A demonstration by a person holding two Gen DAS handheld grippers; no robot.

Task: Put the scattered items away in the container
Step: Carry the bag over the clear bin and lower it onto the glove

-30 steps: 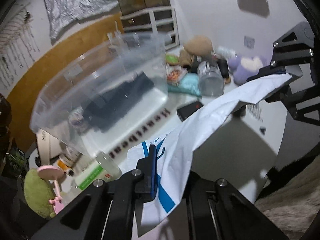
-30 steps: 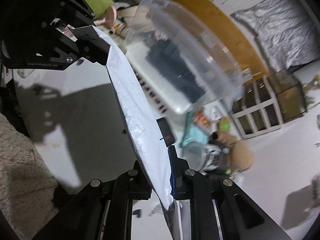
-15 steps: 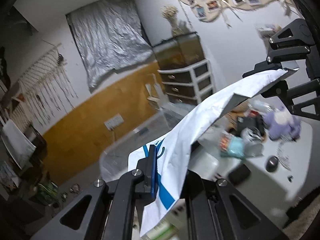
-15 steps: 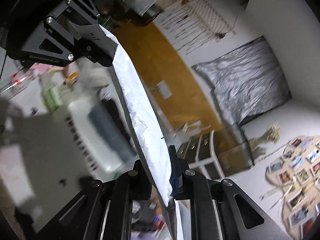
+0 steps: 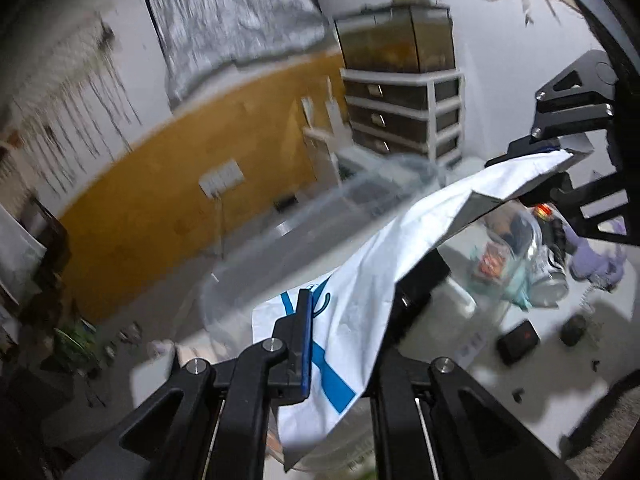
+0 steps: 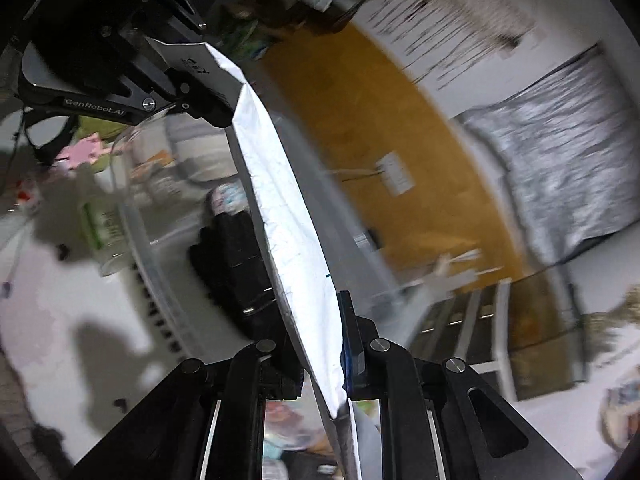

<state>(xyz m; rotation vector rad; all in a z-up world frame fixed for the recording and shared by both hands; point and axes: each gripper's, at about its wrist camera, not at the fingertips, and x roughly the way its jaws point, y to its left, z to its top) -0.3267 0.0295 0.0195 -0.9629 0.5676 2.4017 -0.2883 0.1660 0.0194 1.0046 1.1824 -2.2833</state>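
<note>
A white mailer with blue markings, creased, stretches from frame bottom to upper right, clamped at opposite ends by the left gripper and right gripper, above a clear bin. White table lower right; ochre wall left.

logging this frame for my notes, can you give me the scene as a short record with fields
held item: white plastic mailer bag with blue print, stretched between both grippers
left gripper: shut on one end of the bag
right gripper: shut on the other end
container: clear plastic storage bin, below and behind the bag
bin contents: dark folded item visible through the wall
table: white, with a small black case
image quality: motion blurred
</note>
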